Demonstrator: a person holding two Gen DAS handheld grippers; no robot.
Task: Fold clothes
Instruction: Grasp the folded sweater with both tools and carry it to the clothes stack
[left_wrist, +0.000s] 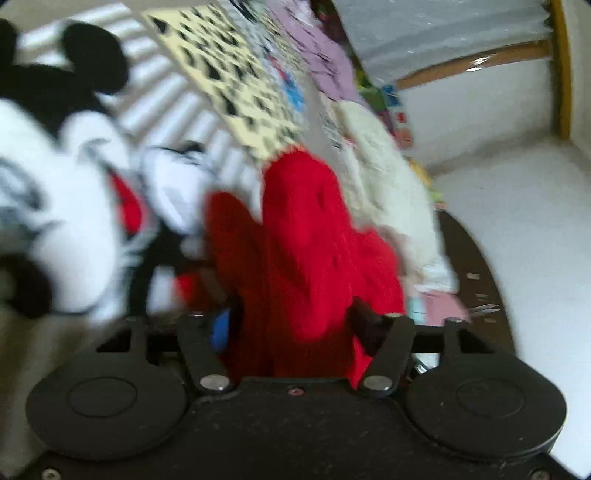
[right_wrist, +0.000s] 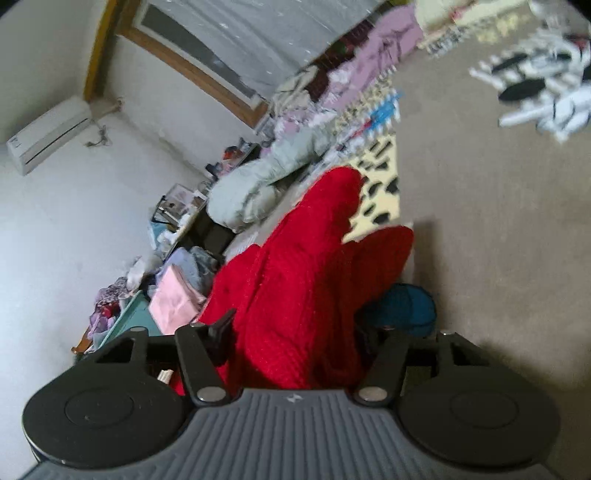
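Left gripper (left_wrist: 295, 325): red knit garment (left_wrist: 306, 236) is bunched between the fingers and spills forward past the tips; pad contact is hidden by fabric and blur, so a grip cannot be told. A black-and-white plush (left_wrist: 62, 177) is seen left of the fingers, a cream fluffy item (left_wrist: 388, 177) to their right.

Right gripper (right_wrist: 295, 332): the same red knit garment (right_wrist: 303, 280) is draped between the fingers, filling the gap; grip likewise cannot be told. A blue item (right_wrist: 410, 306) is seen beside the right finger, a pink folded item (right_wrist: 173, 302) left of the left finger.
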